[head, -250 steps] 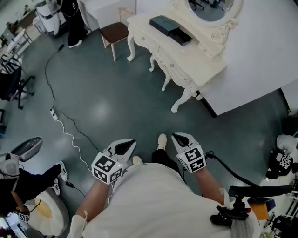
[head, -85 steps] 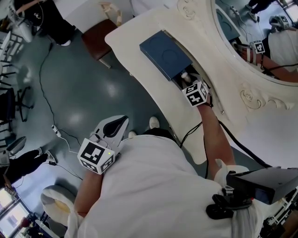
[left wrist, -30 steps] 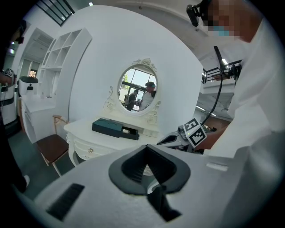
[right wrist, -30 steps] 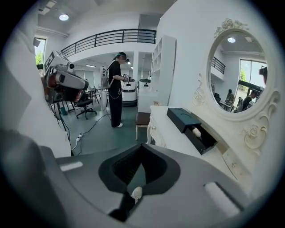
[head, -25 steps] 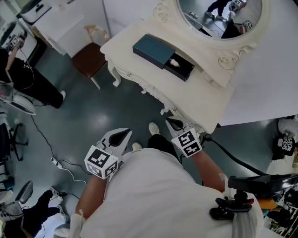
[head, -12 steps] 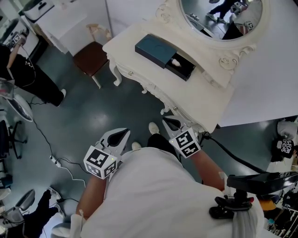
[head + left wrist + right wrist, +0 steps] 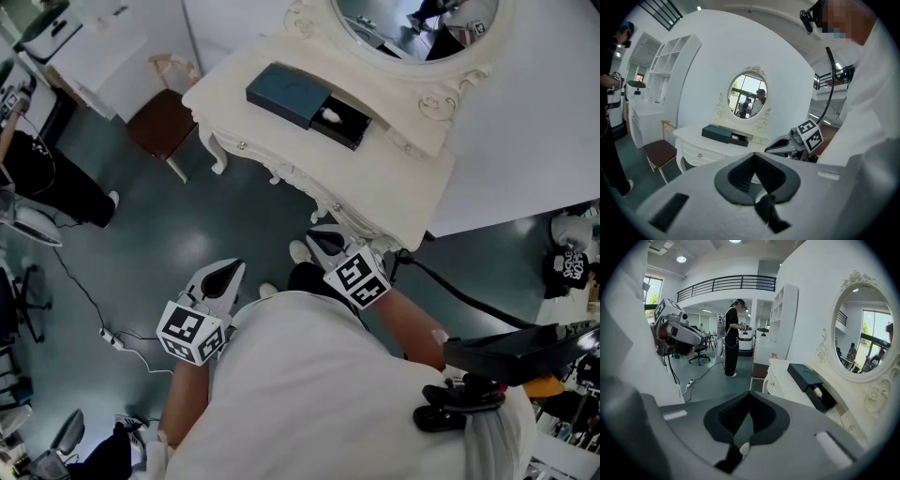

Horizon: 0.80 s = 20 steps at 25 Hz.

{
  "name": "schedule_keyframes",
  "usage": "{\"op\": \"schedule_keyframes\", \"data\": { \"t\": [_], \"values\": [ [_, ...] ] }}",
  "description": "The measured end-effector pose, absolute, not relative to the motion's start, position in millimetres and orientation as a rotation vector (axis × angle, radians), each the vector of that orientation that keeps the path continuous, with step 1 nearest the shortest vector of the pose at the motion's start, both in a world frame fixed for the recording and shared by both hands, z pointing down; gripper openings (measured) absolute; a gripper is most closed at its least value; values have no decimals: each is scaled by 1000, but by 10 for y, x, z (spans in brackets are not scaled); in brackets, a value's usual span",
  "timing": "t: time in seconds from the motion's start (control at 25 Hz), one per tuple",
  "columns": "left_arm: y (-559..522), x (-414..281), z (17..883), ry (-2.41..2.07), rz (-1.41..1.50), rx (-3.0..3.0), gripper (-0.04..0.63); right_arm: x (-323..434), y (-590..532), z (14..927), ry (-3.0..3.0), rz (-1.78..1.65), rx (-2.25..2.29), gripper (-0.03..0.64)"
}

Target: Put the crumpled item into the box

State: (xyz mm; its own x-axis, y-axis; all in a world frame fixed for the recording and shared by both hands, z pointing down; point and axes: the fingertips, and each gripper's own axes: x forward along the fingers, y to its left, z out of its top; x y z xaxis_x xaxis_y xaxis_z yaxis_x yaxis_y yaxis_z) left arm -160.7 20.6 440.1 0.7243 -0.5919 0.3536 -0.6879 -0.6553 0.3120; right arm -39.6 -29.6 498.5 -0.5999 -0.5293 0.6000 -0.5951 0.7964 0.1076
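On the cream dressing table (image 7: 375,178) lies a dark teal box (image 7: 286,90) with its drawer (image 7: 345,127) pulled out. A small white crumpled item (image 7: 330,115) rests inside the drawer. It also shows in the right gripper view as the item (image 7: 817,391) in the box (image 7: 806,373), and far off in the left gripper view, in the box (image 7: 723,134). My right gripper (image 7: 323,246) hovers low by the table's front edge, shut and empty. My left gripper (image 7: 221,279) hangs over the floor beside my body, shut and empty.
An oval mirror (image 7: 412,19) stands behind the box. A brown-seated chair (image 7: 161,122) sits left of the table. A person in black (image 7: 47,178) stands at the far left. A white cable (image 7: 112,333) runs across the grey floor.
The right gripper, which was at the box's drawer seconds ago, has drawn back to my body without the crumpled item. Over the last second the head view shifted slightly; both grippers barely moved.
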Motion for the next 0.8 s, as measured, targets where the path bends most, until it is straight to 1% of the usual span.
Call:
{"op": "schedule_keyframes", "data": {
  "t": [0.4, 0.8],
  "values": [
    [186, -1616, 4458, -980, 314, 2495, 2, -427, -322, 5013, -2350, 131, 821, 0],
    [7, -1488, 4480, -957, 331, 2499, 2, -299, -464, 5057, -2343, 150, 828, 0]
  ]
}}
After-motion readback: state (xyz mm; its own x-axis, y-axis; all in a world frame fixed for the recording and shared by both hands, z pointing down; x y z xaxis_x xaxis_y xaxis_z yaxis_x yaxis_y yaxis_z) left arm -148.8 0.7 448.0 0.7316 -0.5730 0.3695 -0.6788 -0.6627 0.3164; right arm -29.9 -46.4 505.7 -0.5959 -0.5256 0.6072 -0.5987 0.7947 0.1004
